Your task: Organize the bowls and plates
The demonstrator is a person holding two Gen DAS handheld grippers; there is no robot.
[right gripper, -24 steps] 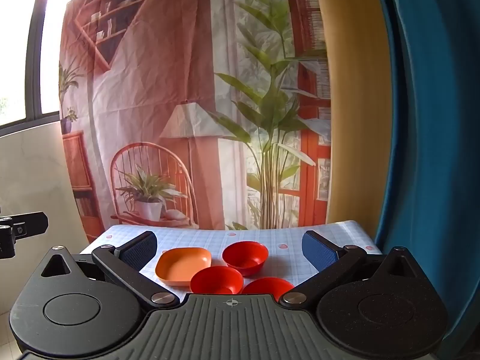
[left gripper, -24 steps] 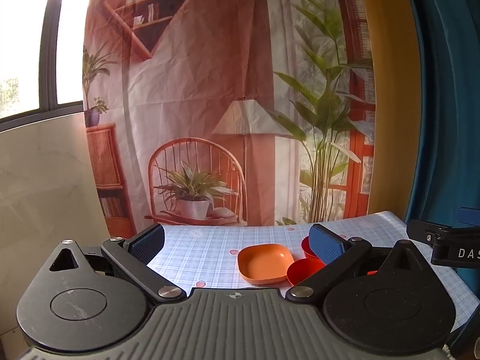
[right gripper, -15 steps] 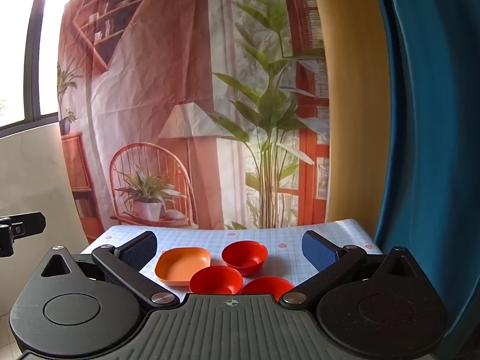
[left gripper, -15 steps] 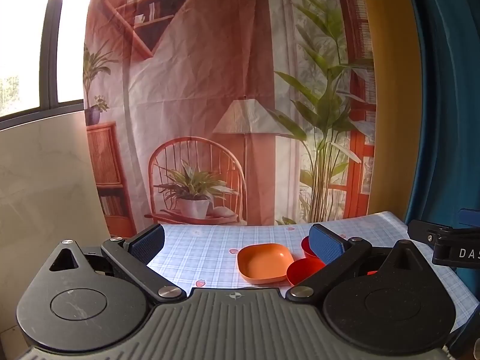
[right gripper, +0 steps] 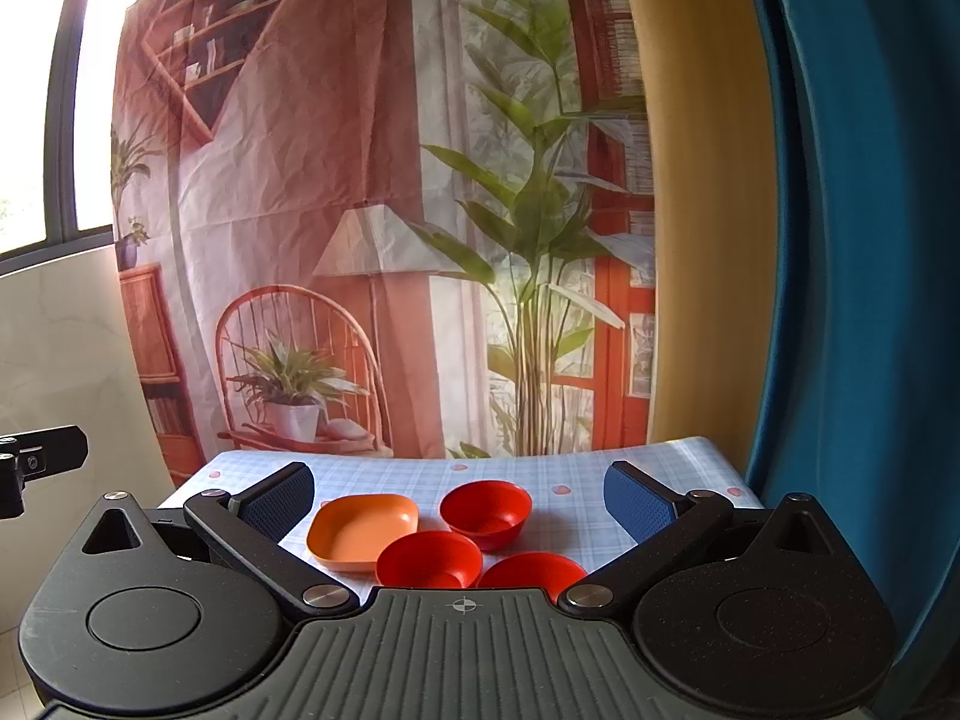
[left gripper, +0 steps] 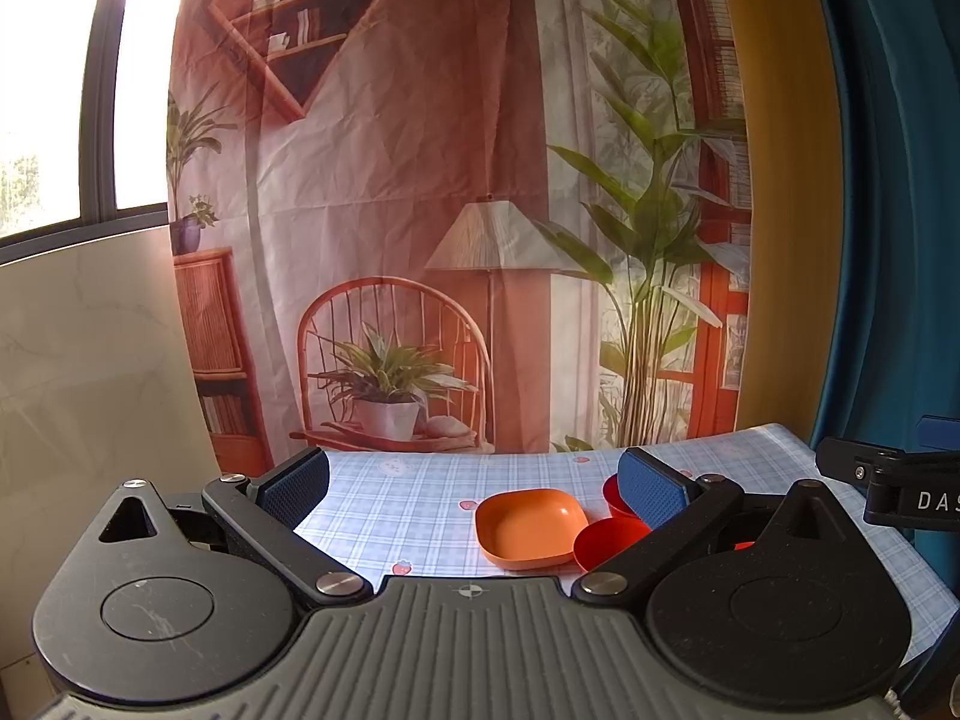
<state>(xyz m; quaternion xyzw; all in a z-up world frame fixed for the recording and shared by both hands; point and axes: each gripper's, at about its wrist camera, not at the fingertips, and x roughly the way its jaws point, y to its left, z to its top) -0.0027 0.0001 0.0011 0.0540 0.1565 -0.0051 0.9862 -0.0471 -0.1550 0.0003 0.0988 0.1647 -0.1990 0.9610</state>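
— Fingers first: how do yours stand?

— Both of your tools are spread wide with nothing between the pads. Your left gripper hangs over the near left part of the tabletop, and your right gripper hangs over the near edge, straight before the dishes. From your left camera the tip of the right tool pokes in at the right edge.

— Where are the dishes you have to sort?

— Closest to you, in the right wrist view, two red bowls sit side by side: the near left red bowl and the near right red bowl, whose front is cut off by the tool body. You cannot tell whether their rims touch. Just left of them lies the orange square plate, its corner right against the near left red bowl. Behind the pair stands the far red bowl, upright and open side up. In your left view the plate shows in the gap between your fingers, while your right finger covers part of the bowls.

— And beyond that?

— The checked cloth runs on bare to the far edge, where a printed backdrop hangs; a blue curtain is on your right and a window on your left.
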